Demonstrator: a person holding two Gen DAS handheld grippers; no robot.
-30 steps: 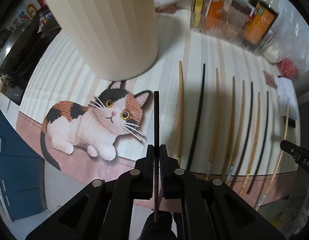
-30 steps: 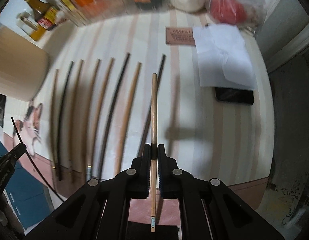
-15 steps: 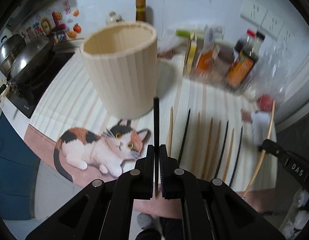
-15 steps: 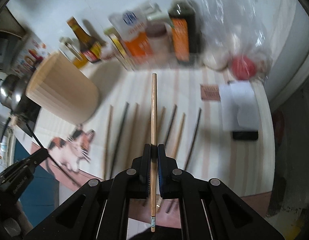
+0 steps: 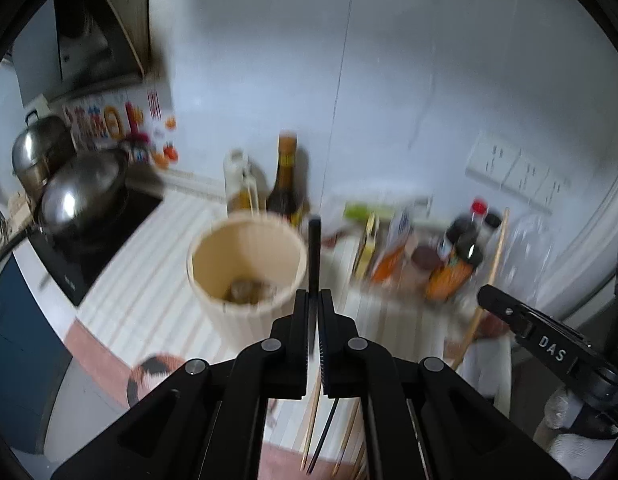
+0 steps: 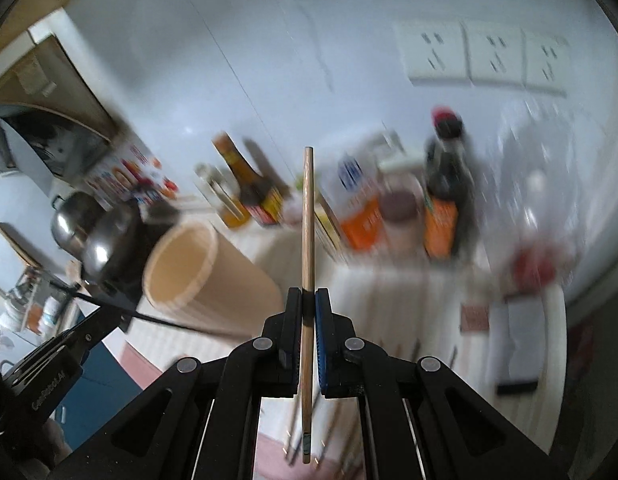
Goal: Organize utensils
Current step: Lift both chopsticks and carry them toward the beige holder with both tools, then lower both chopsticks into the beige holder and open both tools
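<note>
My left gripper (image 5: 313, 300) is shut on a black chopstick (image 5: 313, 252) that points forward, level with the near right rim of the open cream cylinder holder (image 5: 245, 268). My right gripper (image 6: 308, 300) is shut on a wooden chopstick (image 6: 308, 220), raised above the counter with the holder (image 6: 201, 276) to its left. The right gripper and its wooden chopstick (image 5: 485, 288) show at the right of the left wrist view. The left gripper with its black chopstick (image 6: 121, 308) shows at the lower left of the right wrist view. Several chopsticks (image 5: 321, 428) lie on the striped mat below.
Sauce bottles and boxes (image 5: 429, 256) line the wall behind the mat. A wok and pot (image 5: 77, 200) sit on the stove at left. A white cloth (image 6: 513, 344) and a dark phone lie at right. The cat picture (image 5: 149, 372) is at the mat's front.
Both grippers have risen and tilted up from looking down at the mat to looking toward the wall. The holder's open top now shows; each gripper still holds its chopstick.
</note>
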